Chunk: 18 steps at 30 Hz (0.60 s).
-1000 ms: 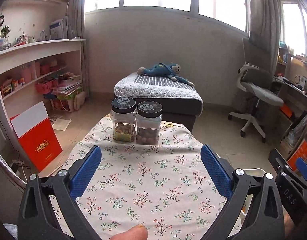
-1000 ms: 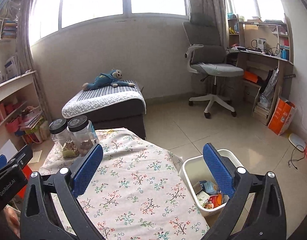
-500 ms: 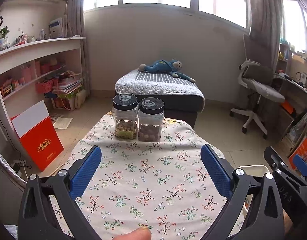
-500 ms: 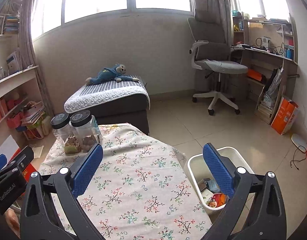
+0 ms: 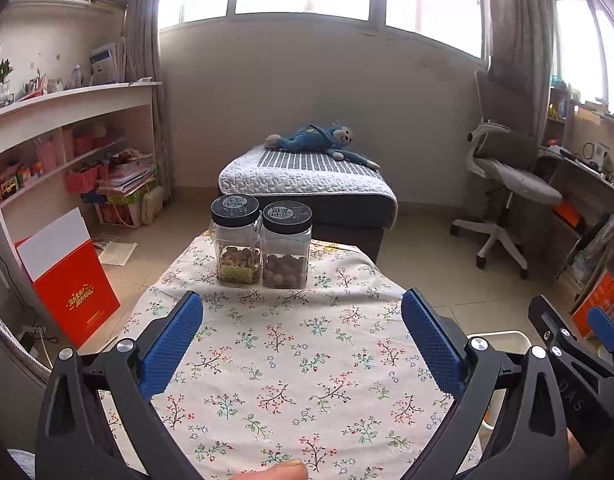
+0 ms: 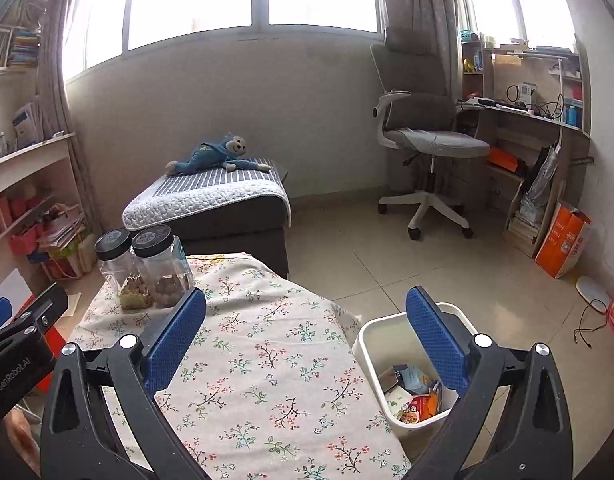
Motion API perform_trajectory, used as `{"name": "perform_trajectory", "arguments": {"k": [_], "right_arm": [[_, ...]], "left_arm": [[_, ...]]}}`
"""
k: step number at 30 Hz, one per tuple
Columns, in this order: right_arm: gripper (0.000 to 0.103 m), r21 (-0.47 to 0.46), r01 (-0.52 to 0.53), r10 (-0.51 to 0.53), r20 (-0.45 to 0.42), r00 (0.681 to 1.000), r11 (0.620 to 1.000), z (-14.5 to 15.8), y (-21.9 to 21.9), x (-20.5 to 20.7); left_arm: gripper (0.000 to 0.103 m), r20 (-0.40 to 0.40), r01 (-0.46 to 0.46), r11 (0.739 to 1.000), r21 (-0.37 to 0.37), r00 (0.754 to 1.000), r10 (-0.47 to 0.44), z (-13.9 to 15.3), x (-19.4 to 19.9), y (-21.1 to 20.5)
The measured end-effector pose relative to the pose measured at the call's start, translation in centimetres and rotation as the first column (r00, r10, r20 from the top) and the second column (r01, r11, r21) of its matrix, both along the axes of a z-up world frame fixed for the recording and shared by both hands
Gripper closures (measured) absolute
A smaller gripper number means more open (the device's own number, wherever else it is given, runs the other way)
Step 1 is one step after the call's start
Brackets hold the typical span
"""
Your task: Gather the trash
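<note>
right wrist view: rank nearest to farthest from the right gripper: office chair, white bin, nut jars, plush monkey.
From the right gripper:
1. white bin, on the floor just right of the table.
2. nut jars, far left end of the table.
3. plush monkey on the bed and office chair at right: both far back, too close to call.

left wrist: low over floral tablecloth [image 5: 291, 344], faces far jars [image 5: 263, 246] | right wrist: angled right, near white bin [image 6: 371, 336] | shared: tablecloth, jars, bed

Both grippers, left [image 5: 303, 340] and right [image 6: 307, 336], have black frames, silver screws, and blue textured jaws.
</note>
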State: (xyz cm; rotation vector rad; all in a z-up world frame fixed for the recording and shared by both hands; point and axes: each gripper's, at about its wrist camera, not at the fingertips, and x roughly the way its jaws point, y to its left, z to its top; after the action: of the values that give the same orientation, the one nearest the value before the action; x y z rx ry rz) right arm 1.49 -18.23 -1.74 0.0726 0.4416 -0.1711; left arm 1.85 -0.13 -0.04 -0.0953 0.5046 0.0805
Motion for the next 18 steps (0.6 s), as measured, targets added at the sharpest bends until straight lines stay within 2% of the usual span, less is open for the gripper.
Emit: {"name": "perform_trajectory", "arguments": {"k": [18], "right_arm": [[0.007, -0.004, -0.002, 0.003, 0.026, 1.000, 1.000, 0.14, -0.64, -0.36]], "left_arm": [[0.006, -0.031, 0.036, 0.998, -0.042, 0.999, -0.037, -0.47, 0.39, -0.75]]}}
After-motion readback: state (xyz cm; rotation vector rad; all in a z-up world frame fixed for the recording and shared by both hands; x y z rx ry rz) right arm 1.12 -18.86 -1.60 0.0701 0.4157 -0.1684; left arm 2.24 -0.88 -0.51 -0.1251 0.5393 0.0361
